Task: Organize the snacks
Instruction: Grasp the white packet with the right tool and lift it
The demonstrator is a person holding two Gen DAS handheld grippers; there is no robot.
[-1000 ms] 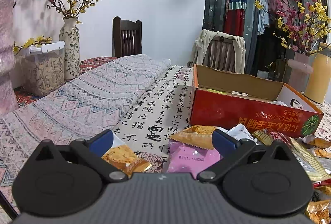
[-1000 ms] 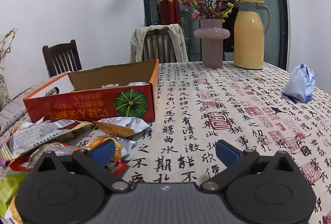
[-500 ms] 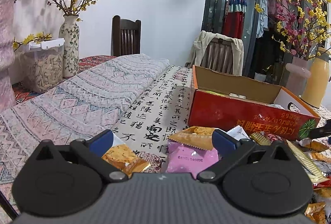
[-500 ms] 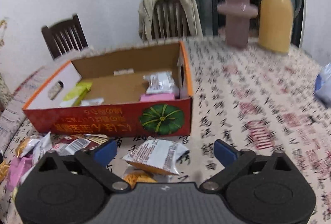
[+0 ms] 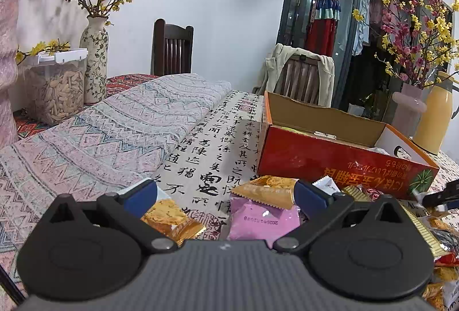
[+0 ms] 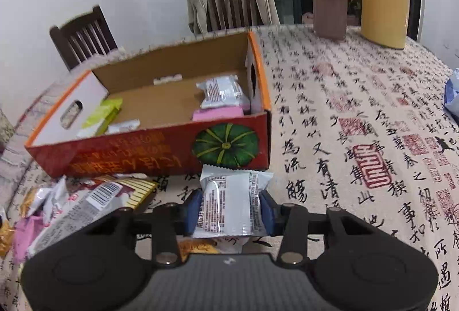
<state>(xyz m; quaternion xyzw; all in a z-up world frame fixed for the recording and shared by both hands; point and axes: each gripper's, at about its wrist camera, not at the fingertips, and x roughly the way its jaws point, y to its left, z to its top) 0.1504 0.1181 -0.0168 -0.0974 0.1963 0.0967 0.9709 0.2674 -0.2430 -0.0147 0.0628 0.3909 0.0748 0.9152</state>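
Right wrist view: your right gripper [image 6: 231, 207] is clamped on a white snack packet [image 6: 231, 203], blue pads pressing both its sides. The packet sits just in front of the red cardboard box [image 6: 160, 151], near the box's pumpkin-printed corner. Inside the box: another white packet [image 6: 222, 91], a pink packet [image 6: 218, 113] by the right wall, a green packet [image 6: 101, 116] by the left wall. Loose wrappers [image 6: 94, 196] pile on the tablecloth [image 6: 358, 124] left of your gripper.

Left wrist view: your left gripper [image 5: 225, 194] has its fingers spread wide, holding nothing, low over a pink packet [image 5: 262, 217] and an orange packet [image 5: 169, 217] near the table's front edge.
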